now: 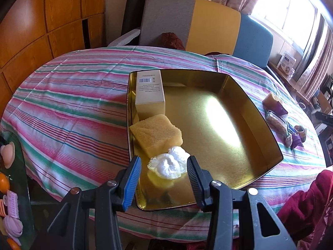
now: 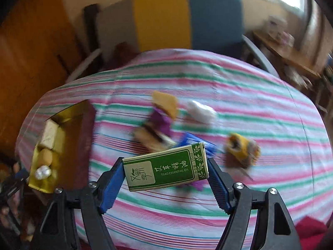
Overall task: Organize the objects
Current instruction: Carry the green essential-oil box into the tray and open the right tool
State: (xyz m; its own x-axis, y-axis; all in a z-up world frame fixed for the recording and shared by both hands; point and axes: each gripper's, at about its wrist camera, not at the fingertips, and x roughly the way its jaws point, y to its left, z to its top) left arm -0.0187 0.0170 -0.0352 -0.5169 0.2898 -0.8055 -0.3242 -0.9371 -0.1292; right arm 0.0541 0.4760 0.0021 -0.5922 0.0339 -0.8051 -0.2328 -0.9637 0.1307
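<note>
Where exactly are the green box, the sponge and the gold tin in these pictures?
green box [image 2: 166, 167]: right wrist view, middle of its printed front face.
sponge [image 1: 157, 132]: left wrist view, centre of its yellow top.
gold tin [image 1: 218, 125]: left wrist view, bare shiny floor inside.

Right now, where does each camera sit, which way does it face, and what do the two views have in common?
Left wrist: sits on the left gripper, looking down along its open fingers into the gold tin at the white wad, yellow sponge and cream box.
Right wrist: sits on the right gripper, raised over the striped tablecloth, fingers clamping the green box; the background is motion-blurred.
Shared: tin, its contents, tablecloth, and the grey-yellow-blue chair.
</note>
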